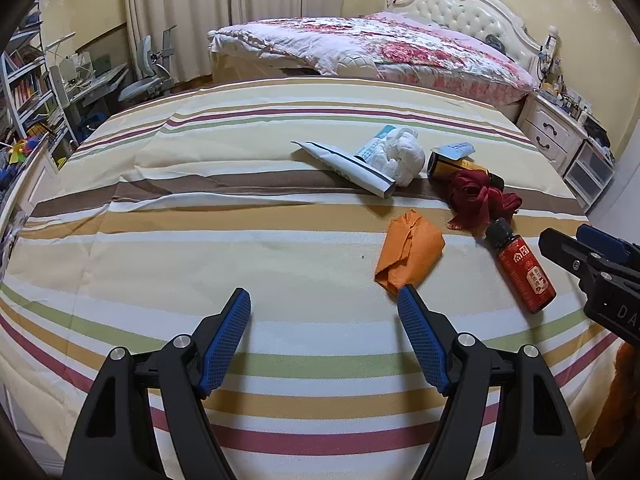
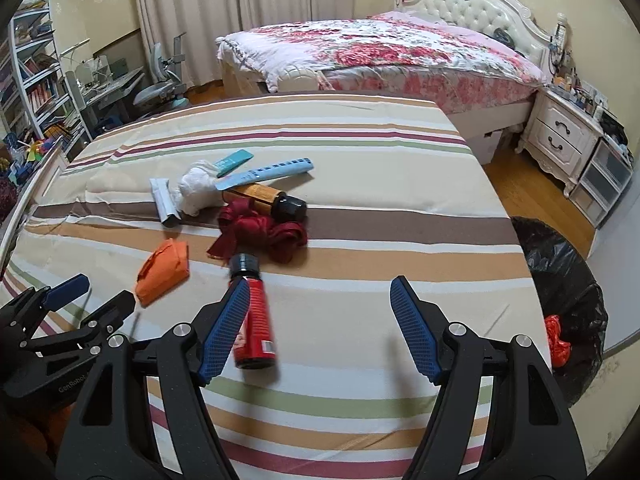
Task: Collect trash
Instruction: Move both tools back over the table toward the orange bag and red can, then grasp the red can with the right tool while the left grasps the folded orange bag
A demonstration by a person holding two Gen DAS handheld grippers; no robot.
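Trash lies clustered on the striped bedcover (image 2: 360, 208). From the ribbon bundle (image 2: 260, 232): wad of tissue (image 2: 196, 190) at ten o'clock, capped jar (image 2: 272, 200) touching at twelve, small bottle (image 2: 252, 320) at six, folded paper (image 2: 164, 270) at eight. Bin bag (image 2: 560, 280) stands off the cover's edge at three o'clock. Second bed (image 2: 380, 52) lies behind.

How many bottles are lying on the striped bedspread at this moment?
2. The red bottle with a black cap lies nearest, by the right gripper's left finger. The amber bottle with a black cap lies farther back, behind the dark red ribbon. Others may be hidden.
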